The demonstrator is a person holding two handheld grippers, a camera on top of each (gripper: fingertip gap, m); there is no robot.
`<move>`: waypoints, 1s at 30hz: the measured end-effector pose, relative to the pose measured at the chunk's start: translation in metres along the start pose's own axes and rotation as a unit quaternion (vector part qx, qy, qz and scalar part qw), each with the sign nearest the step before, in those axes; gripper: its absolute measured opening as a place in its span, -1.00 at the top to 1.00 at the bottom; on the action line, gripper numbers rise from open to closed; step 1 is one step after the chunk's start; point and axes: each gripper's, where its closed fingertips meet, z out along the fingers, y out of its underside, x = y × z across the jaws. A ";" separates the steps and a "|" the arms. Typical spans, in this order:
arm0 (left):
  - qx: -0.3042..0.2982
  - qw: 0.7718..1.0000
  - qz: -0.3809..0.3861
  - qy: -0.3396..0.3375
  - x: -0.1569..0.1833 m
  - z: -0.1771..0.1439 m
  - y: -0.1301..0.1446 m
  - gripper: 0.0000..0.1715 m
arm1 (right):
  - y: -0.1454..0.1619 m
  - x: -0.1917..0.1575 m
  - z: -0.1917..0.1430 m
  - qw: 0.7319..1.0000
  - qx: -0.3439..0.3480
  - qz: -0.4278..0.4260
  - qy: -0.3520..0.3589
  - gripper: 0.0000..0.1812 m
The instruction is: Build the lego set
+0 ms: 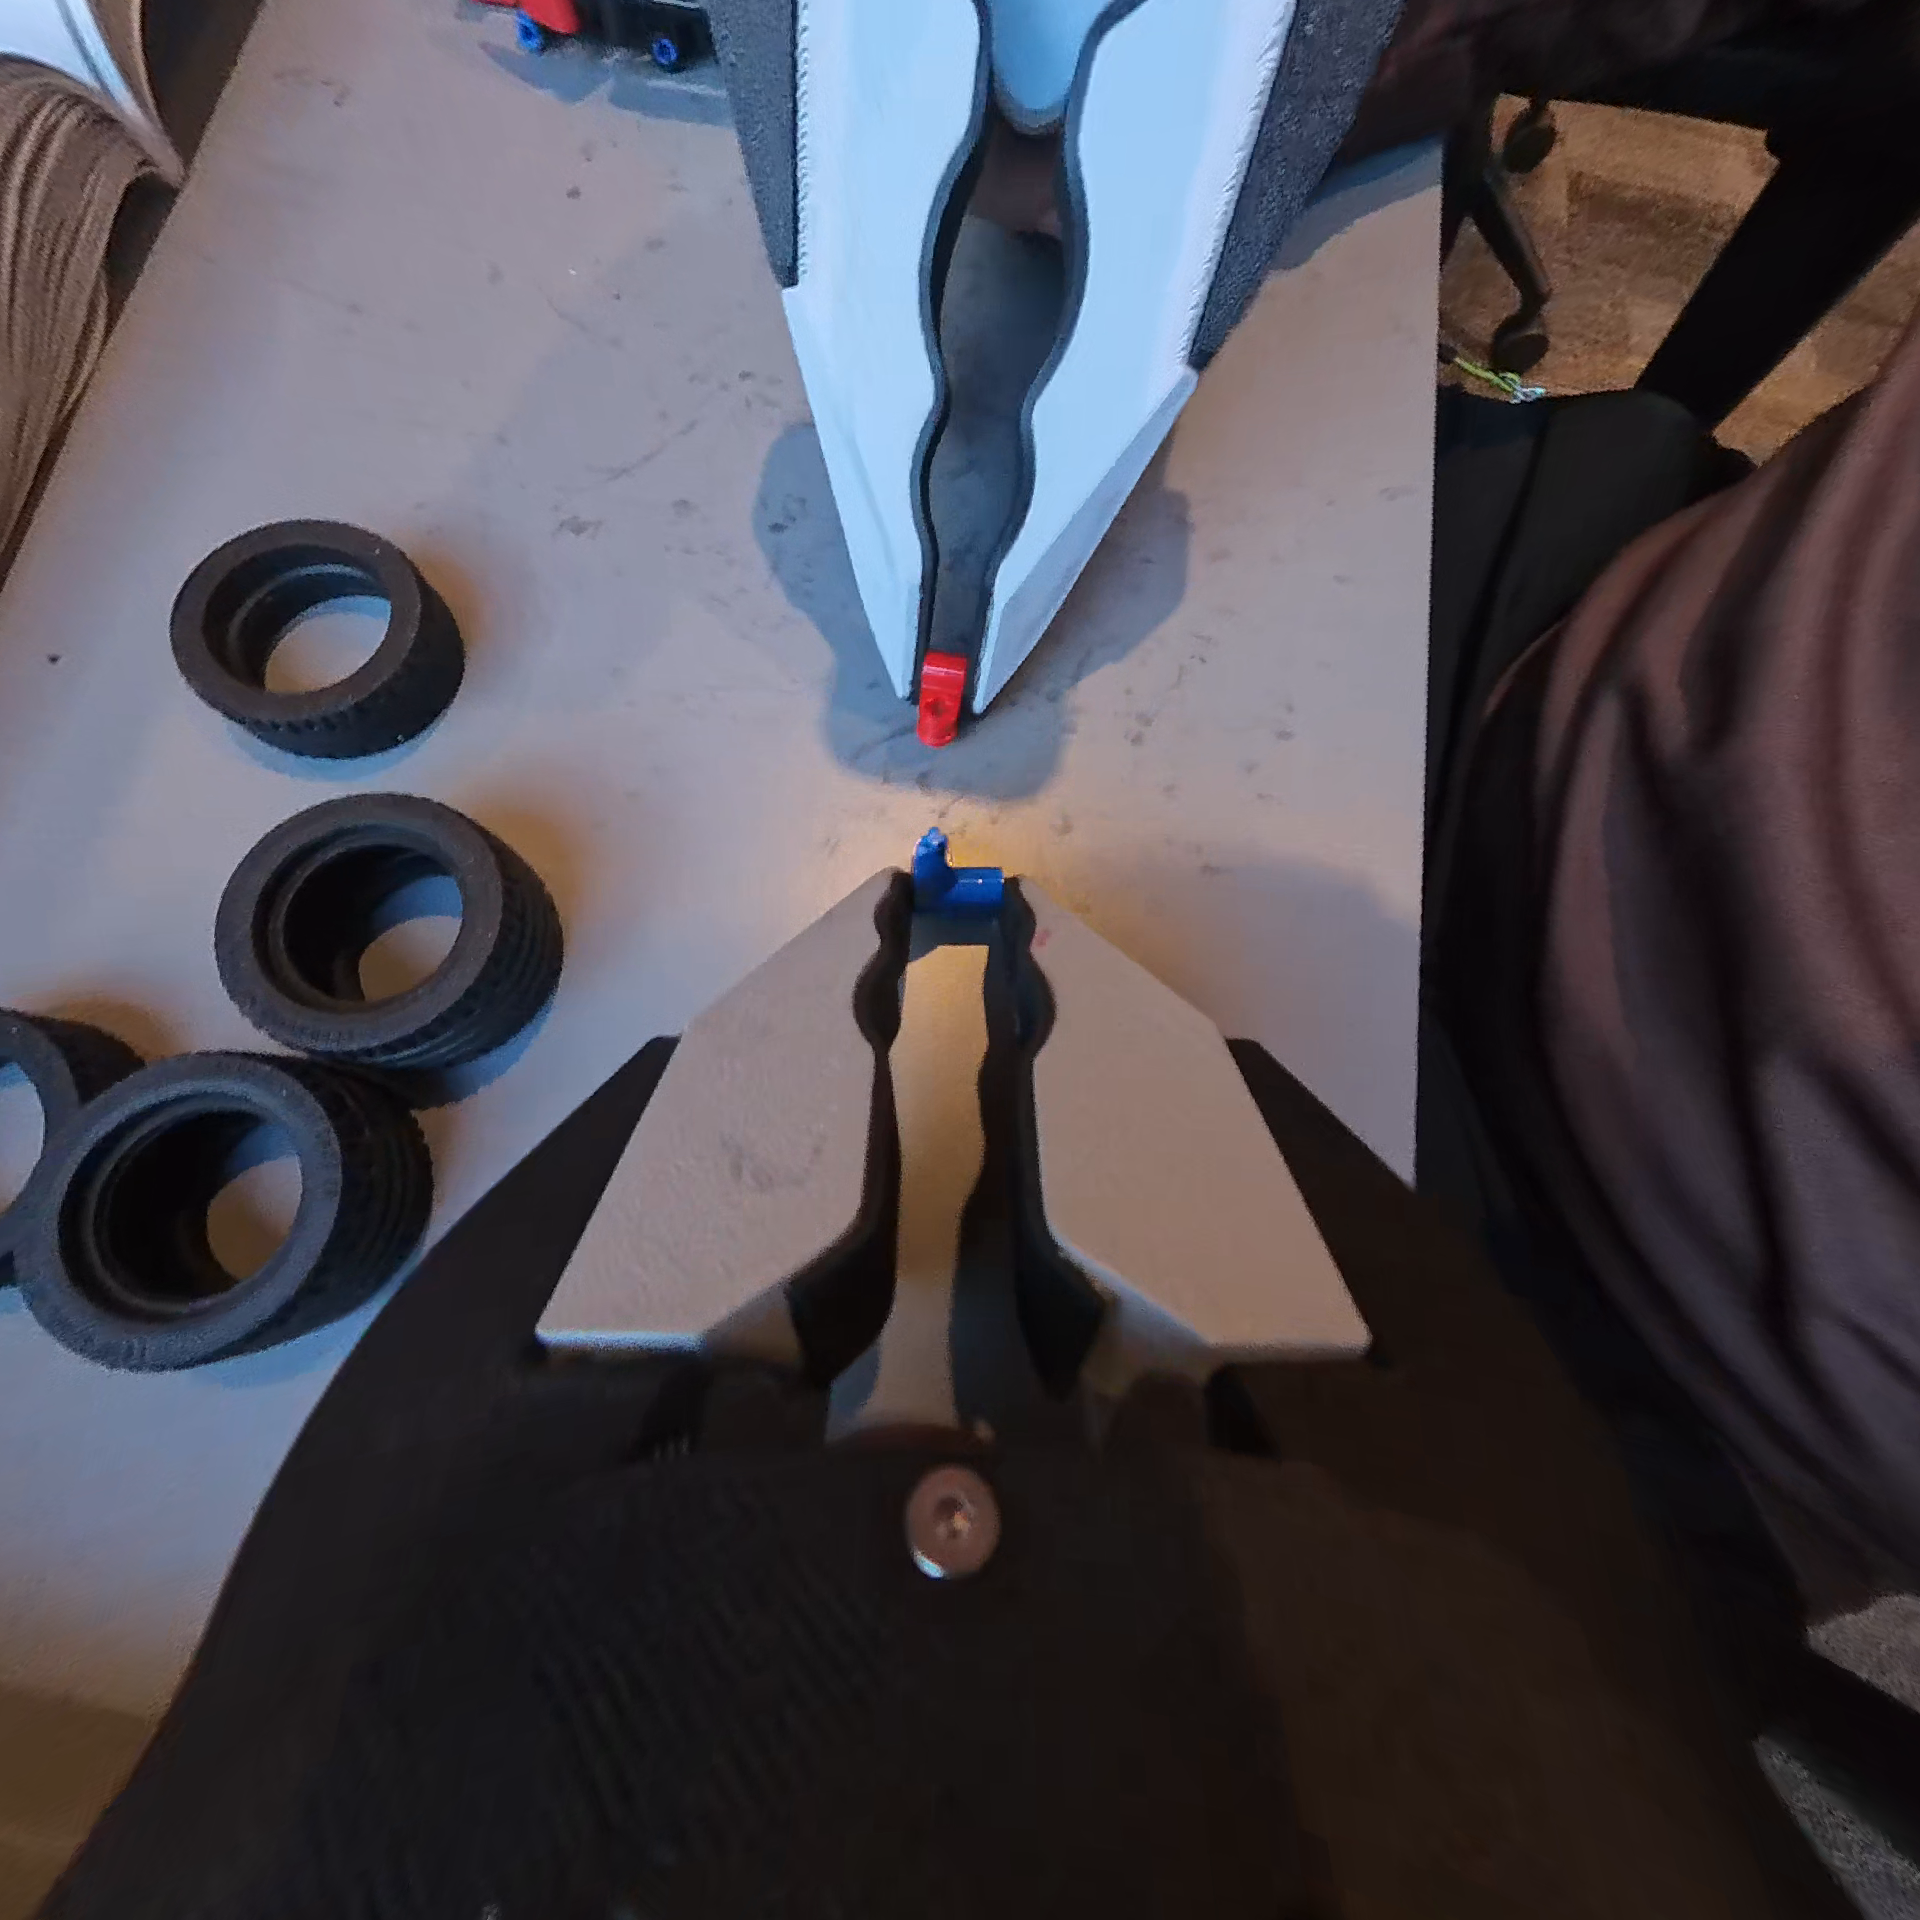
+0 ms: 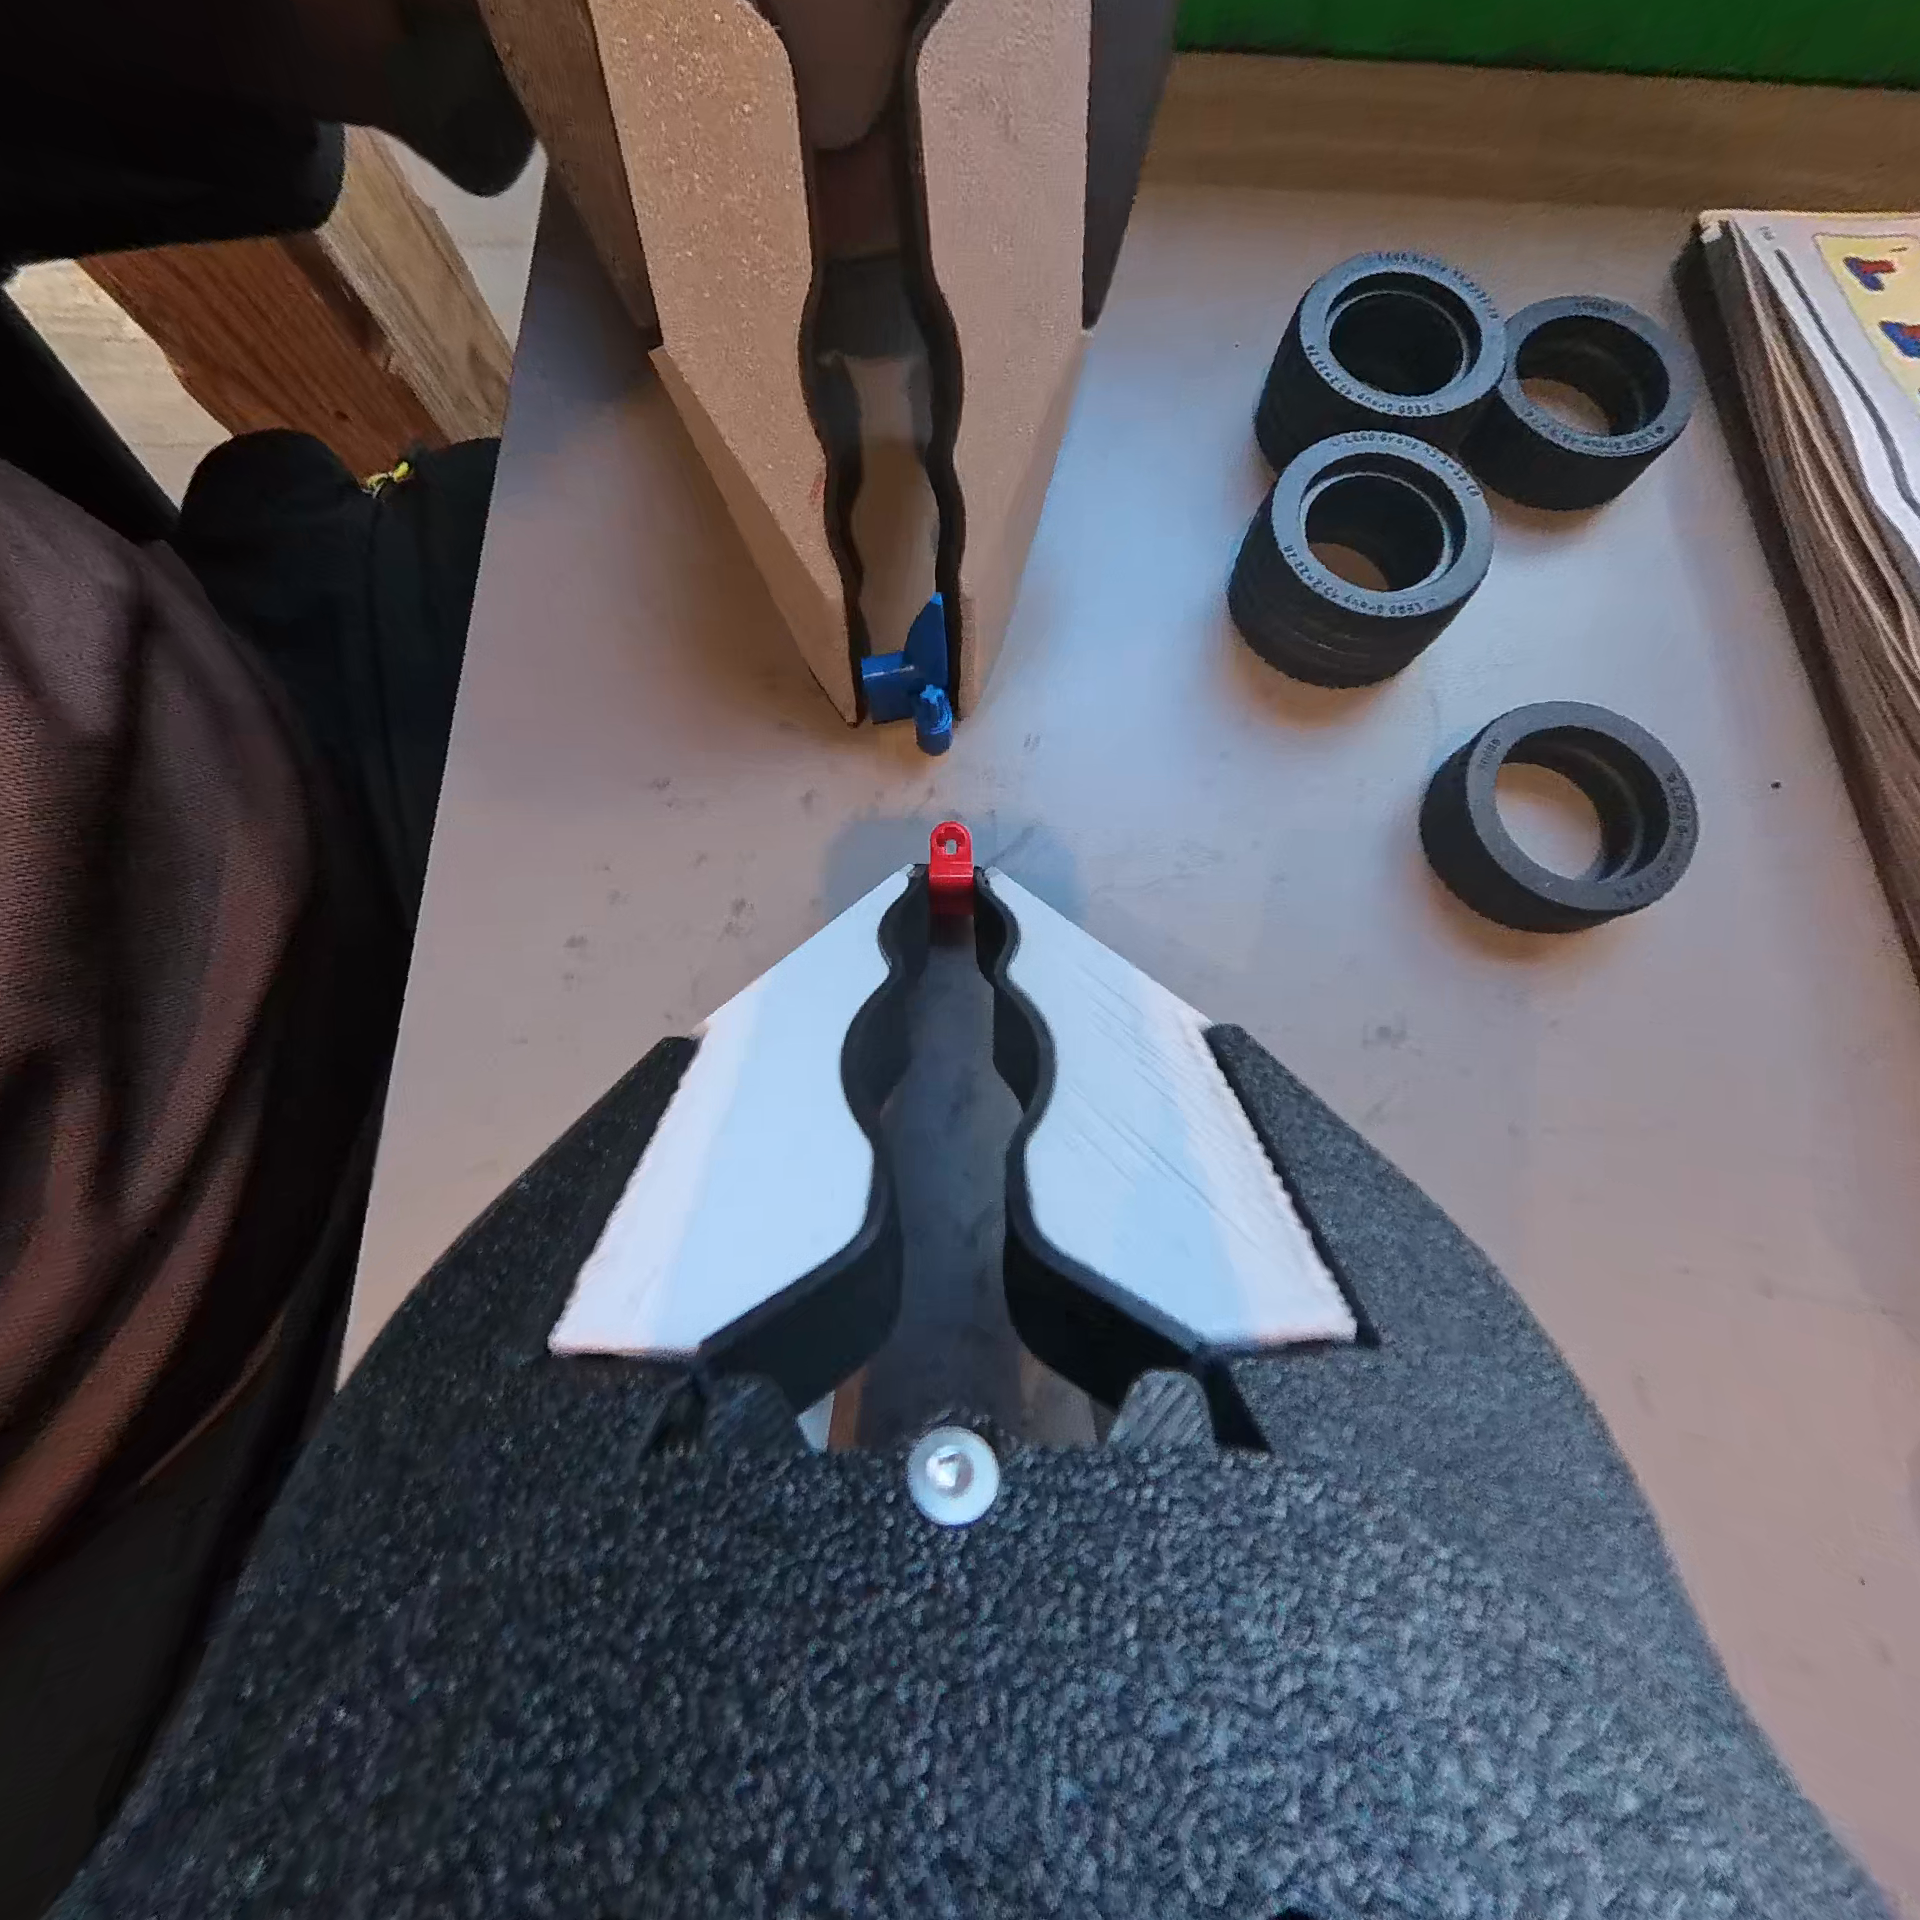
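Over the middle of the pale table, the two grippers face each other tip to tip, a short gap of bare tabletop between them. The left gripper, tan-fingered, is closed on a small blue lego connector held crosswise at its very tips, with a short peg of the piece sticking out toward the other tool. The right gripper, white-fingered, pinches a small red lego piece whose rounded, holed end pokes out past the tips. The red and blue parts are near but apart, roughly in line.

Four black rubber tires lie on the table to the side, well clear of the gap: three clustered and touching or almost so, one alone. Beyond them, at the table edge in the right wrist view, lies a stack of paper, likely the instruction booklet. In the left wrist view a partly built red, black and blue model sits at the far end, mostly cut off. A person's dark sleeve fills the table's near side.
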 end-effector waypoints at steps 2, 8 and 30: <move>-0.001 1.000 0.007 0.013 0.000 0.001 -0.001 0.83 | 0.000 0.000 0.000 1.000 -0.001 -0.009 0.005 0.92; -0.002 1.000 0.020 0.022 0.000 0.004 -0.004 0.82 | -0.007 -0.006 0.003 0.999 -0.029 -0.026 -0.002 0.92; -0.002 0.999 0.028 0.018 0.000 0.005 -0.004 0.82 | -0.023 -0.002 0.007 0.996 -0.069 -0.049 -0.023 0.92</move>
